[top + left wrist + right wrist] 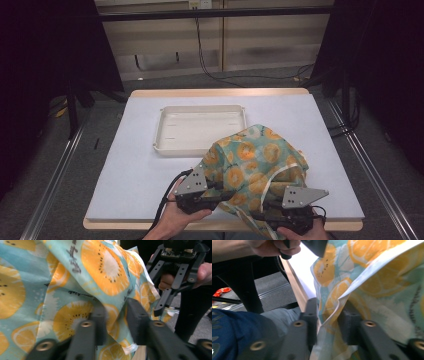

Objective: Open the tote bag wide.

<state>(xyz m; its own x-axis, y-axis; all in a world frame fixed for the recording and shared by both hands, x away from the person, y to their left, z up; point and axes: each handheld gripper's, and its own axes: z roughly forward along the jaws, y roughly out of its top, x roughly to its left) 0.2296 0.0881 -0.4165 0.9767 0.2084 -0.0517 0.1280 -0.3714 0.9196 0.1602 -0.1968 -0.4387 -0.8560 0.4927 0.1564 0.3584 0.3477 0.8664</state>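
**Operator:** Both grippers sit at the near table edge. Report them left to right.

**Technician:** Left gripper (212, 192): jaws partly closed with a fold of the citrus-print cloth (255, 160) between them. The left gripper view shows the fabric (75, 285) bunched between the pads; the gap is narrow, so the grip is judged engaged but not fully pinched. Right gripper (272, 212): jaws likewise closed on the cloth's white-bound hem (342, 296), which runs up between the pads in the right gripper view.

**Operator:** Where does the cloth lie relative to each gripper?

**Technician:** Ahead of both, rising from the jaws as a loose mound. From the left gripper the bulk lies forward and to its right; from the right gripper, forward and to its left. Its far edge overlaps the near right corner of the white tray (200, 127), which lies beyond the left gripper.

**Operator:** Governing relation for the next move?

**Technician:** The held edge spans gripper to gripper, roughly parallel to the near table edge (125, 224). The two grippers stand near each other, so the edge is slack. Judgement: spreading calls for separation along that axis. Neither hand is clearly nearer the bulk.
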